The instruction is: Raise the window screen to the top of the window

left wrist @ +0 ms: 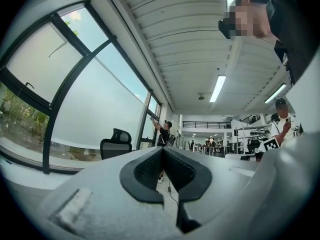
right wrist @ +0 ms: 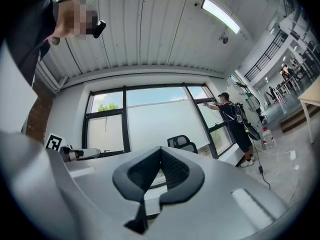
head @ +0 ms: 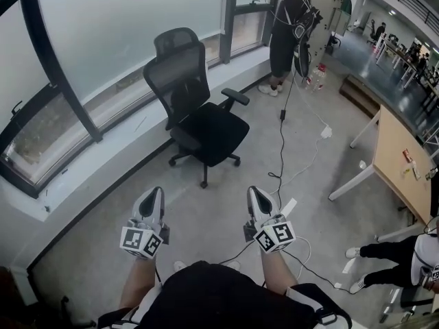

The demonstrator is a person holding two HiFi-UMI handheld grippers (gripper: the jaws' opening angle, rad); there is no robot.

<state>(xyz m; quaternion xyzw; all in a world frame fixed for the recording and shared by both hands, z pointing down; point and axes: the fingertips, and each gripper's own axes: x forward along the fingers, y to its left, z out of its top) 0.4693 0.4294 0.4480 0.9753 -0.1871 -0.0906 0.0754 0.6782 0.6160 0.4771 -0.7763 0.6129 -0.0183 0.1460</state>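
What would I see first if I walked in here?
Probably the black office chair standing alone beside the big window, whose pale window screen is pulled most of the way down. At the bottom of the head view, the left gripper and right gripper poke forward side by side, both shut and empty. Farther along the window, a person in black reaches up.

grey floor [head: 226, 204], black office chair [head: 199, 108], wooden desk [head: 401, 160].

Head view: high, steeply down. Gripper views: low, near level toward window [right wrist: 150, 119], sharing office chair [head: 199, 108].
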